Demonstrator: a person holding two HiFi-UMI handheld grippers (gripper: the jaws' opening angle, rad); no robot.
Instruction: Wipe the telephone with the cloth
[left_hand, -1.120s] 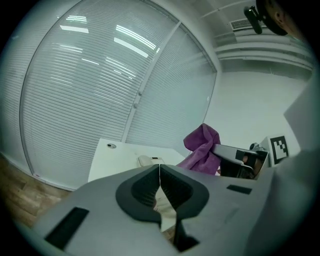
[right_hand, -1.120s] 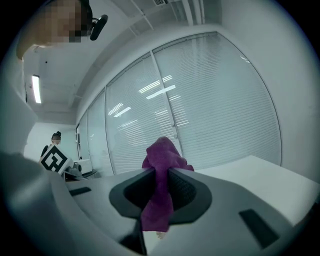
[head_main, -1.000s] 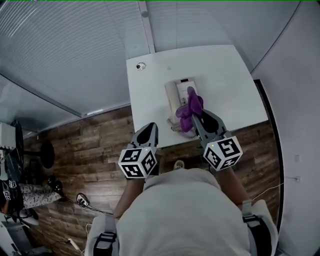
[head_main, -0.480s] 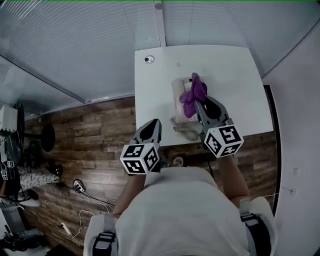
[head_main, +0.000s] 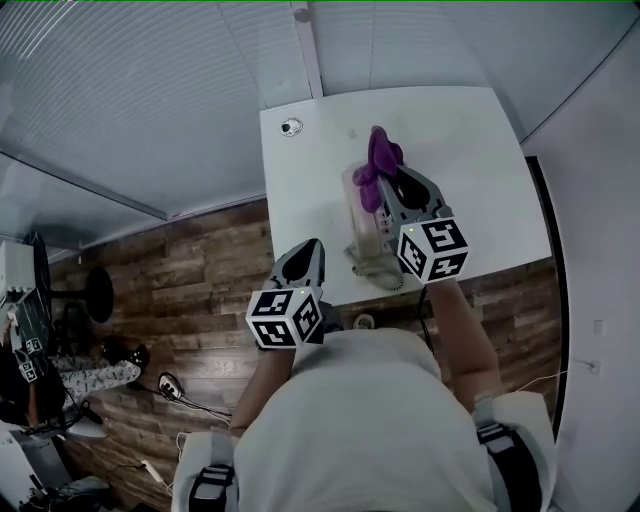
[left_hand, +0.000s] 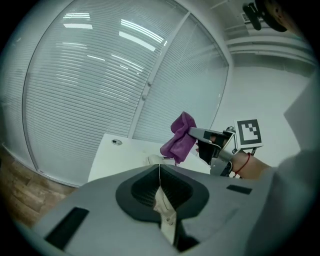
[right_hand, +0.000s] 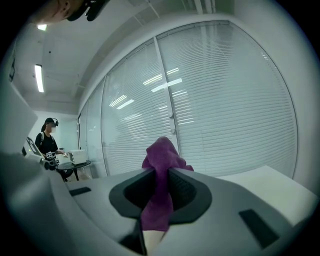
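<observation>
An off-white telephone (head_main: 362, 225) lies on the white table (head_main: 470, 170), and its coiled cord (head_main: 384, 274) trails toward the near edge. My right gripper (head_main: 385, 183) hovers over the phone's far half, shut on a purple cloth (head_main: 381, 157) that bunches out past its tips. In the right gripper view the cloth (right_hand: 159, 186) is pinched between the jaws of the right gripper (right_hand: 160, 172). My left gripper (head_main: 301, 262) is shut and holds nothing, near the table's front left edge. From the left gripper (left_hand: 160, 184) view, the cloth (left_hand: 178, 137) hangs from the right gripper (left_hand: 200, 134).
A small round fitting (head_main: 291, 126) sits at the table's far left corner. Slatted blinds (head_main: 150, 90) run behind the table, and wood flooring (head_main: 190, 270) lies to its left. A person (right_hand: 47, 141) stands at a small table far off in the right gripper view.
My right gripper has carried the cloth along the telephone toward the table's far side. The left gripper has shifted slightly closer to the table edge.
</observation>
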